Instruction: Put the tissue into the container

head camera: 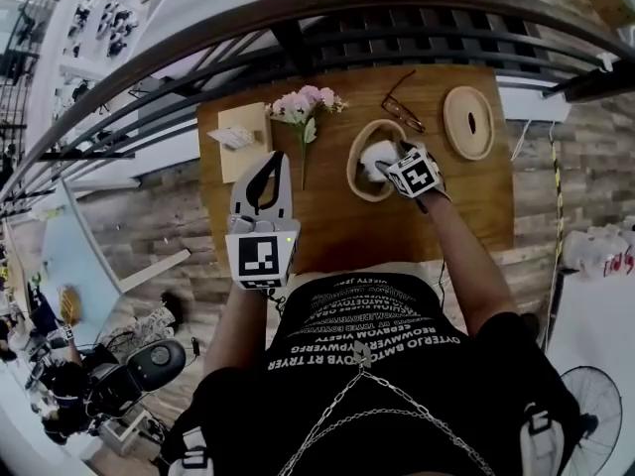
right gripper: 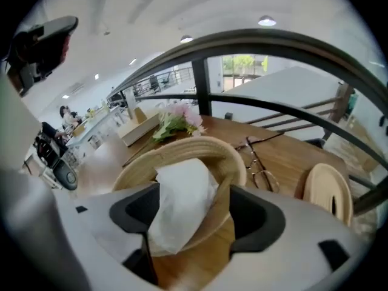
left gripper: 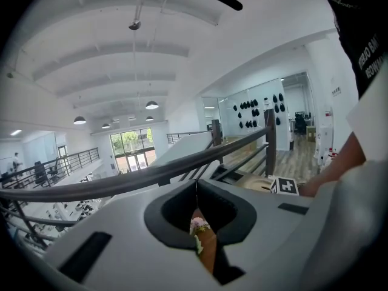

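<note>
The white tissue (head camera: 376, 155) lies in the round wooden container (head camera: 354, 172) on the table, right of centre. In the right gripper view the tissue (right gripper: 182, 202) stands up out of the container (right gripper: 200, 144) and drapes over its near rim. My right gripper (head camera: 390, 160) is at the container's near right edge; its jaws (right gripper: 197, 223) stand wide apart on either side of the tissue, with neither pad pressing it. My left gripper (head camera: 270, 165) is held above the table's left half, tips together, empty. Its tips (left gripper: 196, 187) meet in the left gripper view.
On the wooden table (head camera: 327, 216) lie a bunch of pink flowers (head camera: 306, 105), a pair of glasses (head camera: 402, 109), a round wooden lid with a slot (head camera: 468, 122) at the right and a light wooden tissue box (head camera: 241, 139) at the left. A dark railing (head camera: 327, 28) runs beyond the table.
</note>
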`<state>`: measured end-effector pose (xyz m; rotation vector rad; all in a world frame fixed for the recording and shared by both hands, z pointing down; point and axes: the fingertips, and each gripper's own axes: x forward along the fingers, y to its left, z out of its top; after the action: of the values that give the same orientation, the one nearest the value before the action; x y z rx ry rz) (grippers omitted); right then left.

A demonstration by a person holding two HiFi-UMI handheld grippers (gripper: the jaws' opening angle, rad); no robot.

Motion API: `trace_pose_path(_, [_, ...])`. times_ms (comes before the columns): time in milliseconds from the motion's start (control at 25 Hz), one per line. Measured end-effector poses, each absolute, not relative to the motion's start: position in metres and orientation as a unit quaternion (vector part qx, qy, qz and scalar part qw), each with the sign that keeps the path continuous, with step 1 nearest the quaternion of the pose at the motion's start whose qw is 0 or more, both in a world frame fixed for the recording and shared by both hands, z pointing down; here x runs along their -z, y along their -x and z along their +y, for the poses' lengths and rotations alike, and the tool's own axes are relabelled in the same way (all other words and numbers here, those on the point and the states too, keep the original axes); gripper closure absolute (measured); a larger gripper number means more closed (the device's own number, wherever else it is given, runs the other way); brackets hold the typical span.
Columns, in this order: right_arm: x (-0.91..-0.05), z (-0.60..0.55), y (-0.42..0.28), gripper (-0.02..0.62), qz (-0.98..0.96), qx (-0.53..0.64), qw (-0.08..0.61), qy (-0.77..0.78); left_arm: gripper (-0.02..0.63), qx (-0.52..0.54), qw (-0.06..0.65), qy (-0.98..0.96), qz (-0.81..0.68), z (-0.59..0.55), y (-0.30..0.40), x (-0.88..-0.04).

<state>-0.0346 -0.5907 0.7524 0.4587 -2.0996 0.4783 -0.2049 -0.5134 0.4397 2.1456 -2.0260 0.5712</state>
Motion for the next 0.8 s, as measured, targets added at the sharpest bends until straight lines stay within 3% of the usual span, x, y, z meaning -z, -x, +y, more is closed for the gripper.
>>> trace_pose_path(200, [-0.69,-0.602,-0.003,0.247,-0.862,-0.179,0.379,-0.284,0.577,-0.175,0.047,-0.733,-0.656,-0.501,0.193,-0.421])
trace_pose_path(280, [-0.65,-0.598,-0.014,0.272,-0.874,-0.192,0.324,-0.307,0.577,-0.166,0.041,-0.742,-0.648,-0.493,0.188,-0.415])
trace_pose_path(400, [-0.577,-0.586,-0.031,0.453,-0.89,-0.161,0.248,-0.347,0.577,-0.152,0.031,-0.755,-0.637,-0.482,0.184,-0.404])
trace_pose_path(440, [-0.553,-0.582,-0.038,0.54,-0.891,-0.136,0.233,-0.365,0.577,-0.144,0.029,-0.76,-0.633,-0.479,0.183,-0.4])
trace_pose_path(480, [-0.531,-0.577,-0.044,0.578,-0.89,-0.11,0.223,-0.383,0.577,-0.136,0.028,-0.764,-0.63,-0.475,0.183,-0.396])
trace_pose_path(800, [-0.406,-0.509,-0.084,0.581,-0.873,-0.04,0.136,-0.467,0.577,-0.087,0.007,-0.793,-0.603,-0.442,0.177,-0.368])
